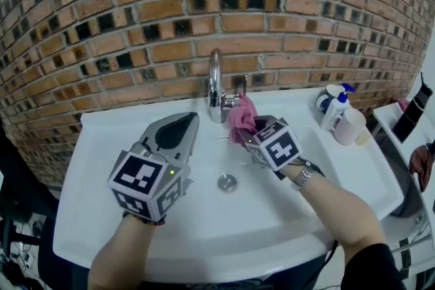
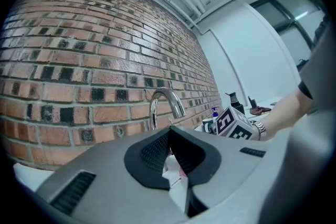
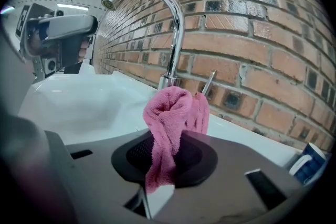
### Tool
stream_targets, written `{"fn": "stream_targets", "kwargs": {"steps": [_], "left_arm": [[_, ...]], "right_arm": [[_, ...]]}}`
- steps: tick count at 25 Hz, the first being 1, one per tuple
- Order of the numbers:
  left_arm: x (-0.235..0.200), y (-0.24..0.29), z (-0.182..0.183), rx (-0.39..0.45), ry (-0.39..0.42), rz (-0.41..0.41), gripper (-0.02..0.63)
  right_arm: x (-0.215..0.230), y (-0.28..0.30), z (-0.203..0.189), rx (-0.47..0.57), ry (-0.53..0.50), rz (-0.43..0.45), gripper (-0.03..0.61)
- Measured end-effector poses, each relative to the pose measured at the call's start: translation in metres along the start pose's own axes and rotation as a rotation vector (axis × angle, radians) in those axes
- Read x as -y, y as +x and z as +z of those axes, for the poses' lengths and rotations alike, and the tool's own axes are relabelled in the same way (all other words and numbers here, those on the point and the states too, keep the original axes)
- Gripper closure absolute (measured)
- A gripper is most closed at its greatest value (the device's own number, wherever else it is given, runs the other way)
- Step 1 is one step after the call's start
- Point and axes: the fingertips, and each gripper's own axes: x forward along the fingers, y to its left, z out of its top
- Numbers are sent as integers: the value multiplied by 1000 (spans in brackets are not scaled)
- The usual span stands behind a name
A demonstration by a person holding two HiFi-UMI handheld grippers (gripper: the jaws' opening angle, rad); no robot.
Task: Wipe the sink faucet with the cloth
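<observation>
Low in the head view, closest to the lens, the left gripper (image 1: 185, 120) hangs over the lower left of the sink (image 1: 95, 173). Its marker cube faces the camera and its nose is aimed up-frame at the faucet (image 1: 215, 81). Its jaws are pressed together with nothing between them. In its own view the dark pads meet in one line at centre, with the faucet's curved spout above them.

The right gripper (image 1: 249, 134) is just right of centre, with the person's forearm and a watch (image 1: 303, 177) trailing off toward the lower right. It pinches a pink cloth (image 1: 240, 117). In its own view the cloth runs up out of the jaws at centre frame and bunches into a rounded wad above them. That wad lies just right of the faucet's base, in front of the thin lever (image 3: 209, 83); whether it touches the metal I cannot tell.

The drain (image 1: 227, 182) shows mid-basin, below and between the two grippers. At the right end of the sink's back ledge stands a bottle (image 1: 336, 110) with a blue pump, with a pale cup (image 1: 349, 127) beside it. A brick wall (image 1: 136, 10) fills the upper frame.
</observation>
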Motion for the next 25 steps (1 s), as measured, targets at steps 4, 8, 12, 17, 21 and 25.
{"fn": "stream_targets", "kwargs": {"steps": [4, 8, 12, 17, 21, 25], "left_arm": [[1, 0, 0, -2, 1, 2, 611], [0, 0, -2, -5, 2, 2, 611], [0, 1, -3, -5, 5, 5, 611], [-2, 2, -6, -15, 8, 7, 611], [-4, 2, -7, -16, 8, 9, 611], [-5, 2, -8, -23, 7, 15, 611]], "right_arm": [[18, -5, -5, -15, 23, -37, 514], [39, -7, 1, 19, 81, -72, 514], [57, 0, 6, 47, 153, -86, 514], [67, 9, 13, 66, 166, -95, 513], [72, 14, 19, 77, 158, -103, 514], [79, 16, 26, 95, 155, -110, 514]]}}
